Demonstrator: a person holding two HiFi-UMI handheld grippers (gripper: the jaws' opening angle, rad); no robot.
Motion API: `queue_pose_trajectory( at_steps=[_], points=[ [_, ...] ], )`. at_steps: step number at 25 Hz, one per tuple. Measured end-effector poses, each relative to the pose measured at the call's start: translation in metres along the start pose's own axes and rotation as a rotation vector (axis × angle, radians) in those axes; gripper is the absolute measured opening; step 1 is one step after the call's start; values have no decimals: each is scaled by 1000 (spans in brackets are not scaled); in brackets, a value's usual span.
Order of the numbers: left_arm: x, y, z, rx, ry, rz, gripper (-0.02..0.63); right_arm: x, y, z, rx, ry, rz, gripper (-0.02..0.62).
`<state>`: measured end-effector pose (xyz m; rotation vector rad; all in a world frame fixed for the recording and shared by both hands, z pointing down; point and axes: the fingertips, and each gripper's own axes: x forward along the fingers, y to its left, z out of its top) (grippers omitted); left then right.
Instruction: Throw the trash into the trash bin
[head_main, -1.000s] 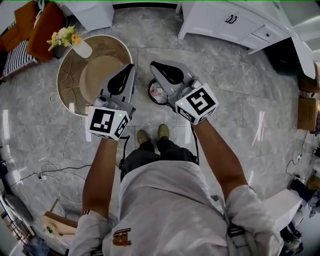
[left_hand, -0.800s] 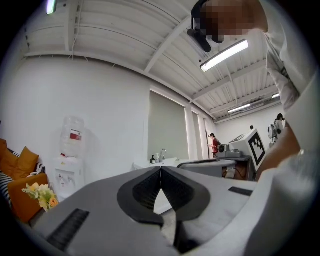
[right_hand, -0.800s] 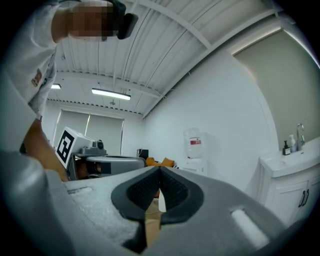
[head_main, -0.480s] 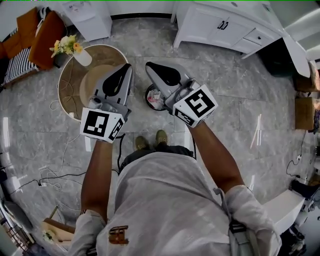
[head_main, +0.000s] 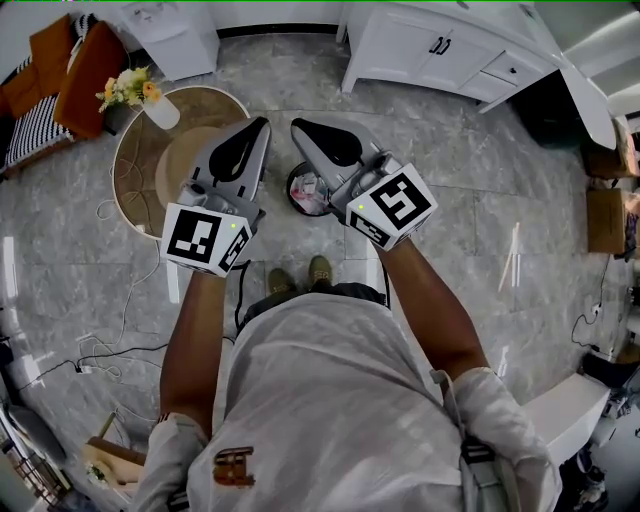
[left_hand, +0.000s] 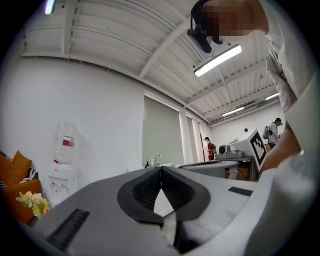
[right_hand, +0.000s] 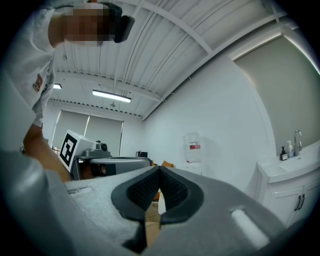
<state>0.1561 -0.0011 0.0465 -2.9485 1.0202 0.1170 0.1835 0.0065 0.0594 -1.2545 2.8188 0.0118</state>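
A small dark round trash bin (head_main: 303, 192) stands on the floor just ahead of the person's shoes, with crumpled white and pink trash (head_main: 311, 186) inside. The right gripper's body covers its right side. Both grippers are held level above the floor, side by side. My left gripper (head_main: 264, 121) is shut, its jaws meeting at the tip with nothing between them (left_hand: 160, 169). My right gripper (head_main: 296, 126) is shut too and holds nothing (right_hand: 159, 170). Each gripper view looks out across the room and does not show the bin.
A round wooden table (head_main: 142, 170) stands left of the bin, with a vase of flowers (head_main: 140, 92) on it. White cabinets (head_main: 440, 50) and a water dispenser (head_main: 175, 28) line the far wall. Orange cushions (head_main: 70, 55) lie far left. Cables (head_main: 110, 335) trail over the floor.
Both grippers have risen a little toward the head camera and stay side by side. Their jaws remain shut and empty.
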Motion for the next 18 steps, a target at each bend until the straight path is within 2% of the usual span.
queue_pose_trajectory(
  at_steps=[18],
  points=[
    [-9,-6,7,1,-7,-10,0,-7,5,9,-30,3,-8,0]
  ],
)
